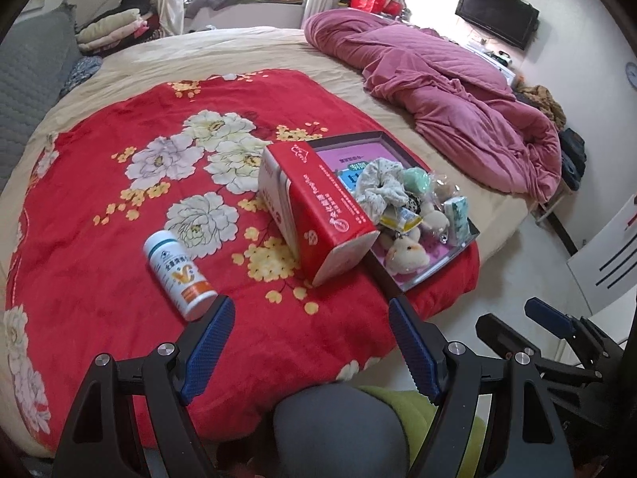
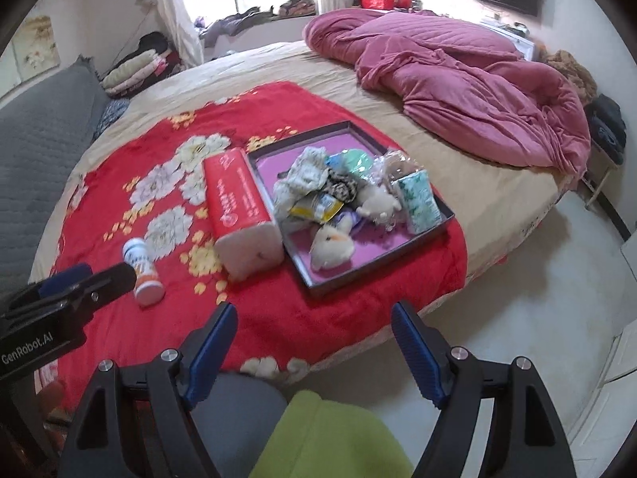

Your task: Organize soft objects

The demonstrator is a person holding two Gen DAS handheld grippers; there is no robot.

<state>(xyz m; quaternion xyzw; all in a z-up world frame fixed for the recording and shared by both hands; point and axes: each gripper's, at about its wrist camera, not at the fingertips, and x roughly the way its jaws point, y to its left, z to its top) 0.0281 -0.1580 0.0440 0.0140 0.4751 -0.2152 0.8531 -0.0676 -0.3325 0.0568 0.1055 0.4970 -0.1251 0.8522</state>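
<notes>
**Both hand-held grippers held open above the near edge of the bed**

While nothing is gripped, the left hand-held gripper (image 1: 308,306) is seen with its blue pads spread wide over the near part of the red floral blanket (image 1: 99,239), and the right hand-held gripper (image 2: 312,312) is likewise held wide open and empty, just to the right of it, above the blanket's near edge. Below both, a grey knee (image 1: 338,422) and a yellow-green garment (image 2: 330,434) are seen. A white bottle with an orange band (image 1: 179,275) is laid on its side on the blanket, just beyond the left gripper's left pad. Further in, a red tissue pack (image 1: 318,211) is rested against the left wall of a shallow dark tray (image 2: 382,267) with a pink floor. Inside the tray the soft objects are heaped: a cream plush toy (image 2: 330,245) nearest, a white dotted scrunchie (image 1: 380,187) behind it, a green-patterned tissue packet (image 2: 418,199) at the right, and a mint-green soft item (image 2: 356,161) at the far side. Beyond the blanket, a crumpled pink quilt (image 1: 458,95) is spread across the far right of the bed (image 1: 239,51), and folded clothes (image 1: 115,28) are stacked at the far left.
</notes>
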